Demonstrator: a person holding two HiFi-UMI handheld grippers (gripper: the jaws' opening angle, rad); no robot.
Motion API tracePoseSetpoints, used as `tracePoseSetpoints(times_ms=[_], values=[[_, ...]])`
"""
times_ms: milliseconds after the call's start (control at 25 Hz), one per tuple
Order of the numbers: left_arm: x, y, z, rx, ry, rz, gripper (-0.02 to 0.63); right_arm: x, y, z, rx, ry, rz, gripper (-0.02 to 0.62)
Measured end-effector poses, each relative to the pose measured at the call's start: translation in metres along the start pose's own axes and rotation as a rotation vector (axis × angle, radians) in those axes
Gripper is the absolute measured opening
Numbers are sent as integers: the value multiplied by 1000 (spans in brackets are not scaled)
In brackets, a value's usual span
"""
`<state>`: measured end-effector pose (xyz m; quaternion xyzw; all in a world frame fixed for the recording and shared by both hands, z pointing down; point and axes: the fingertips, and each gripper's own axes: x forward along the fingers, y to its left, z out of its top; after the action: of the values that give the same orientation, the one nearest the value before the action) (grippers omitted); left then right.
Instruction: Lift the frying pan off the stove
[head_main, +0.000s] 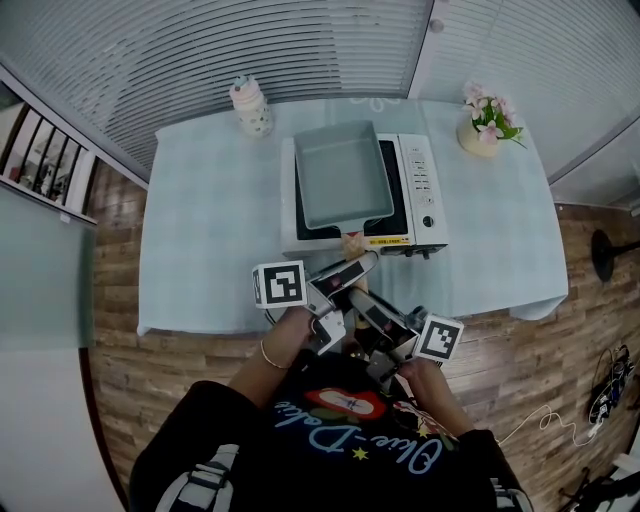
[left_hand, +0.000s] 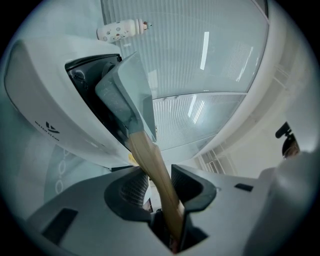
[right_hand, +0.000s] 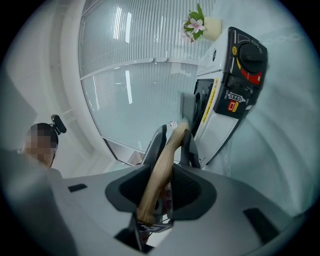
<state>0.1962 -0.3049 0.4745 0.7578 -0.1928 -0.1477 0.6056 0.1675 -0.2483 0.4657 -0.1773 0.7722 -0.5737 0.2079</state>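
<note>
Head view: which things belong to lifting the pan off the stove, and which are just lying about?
In the job: frying pan, wooden handle, stove, left gripper and right gripper, jaws closing with the handle between them.
Lying about: bottle, flower pot.

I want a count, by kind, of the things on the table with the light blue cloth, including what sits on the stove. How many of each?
White portable gas stove: 1
Grey square frying pan with wooden handle: 1
White spotted bottle: 1
Cream vase of pink flowers: 1
Total: 4
</note>
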Motion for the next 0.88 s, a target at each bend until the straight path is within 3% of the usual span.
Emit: tracePoseSetpoints(times_ms=[880], values=[[-1,-31,-9,162,65,62,142,-1,27,-8,25,-24,115,126]])
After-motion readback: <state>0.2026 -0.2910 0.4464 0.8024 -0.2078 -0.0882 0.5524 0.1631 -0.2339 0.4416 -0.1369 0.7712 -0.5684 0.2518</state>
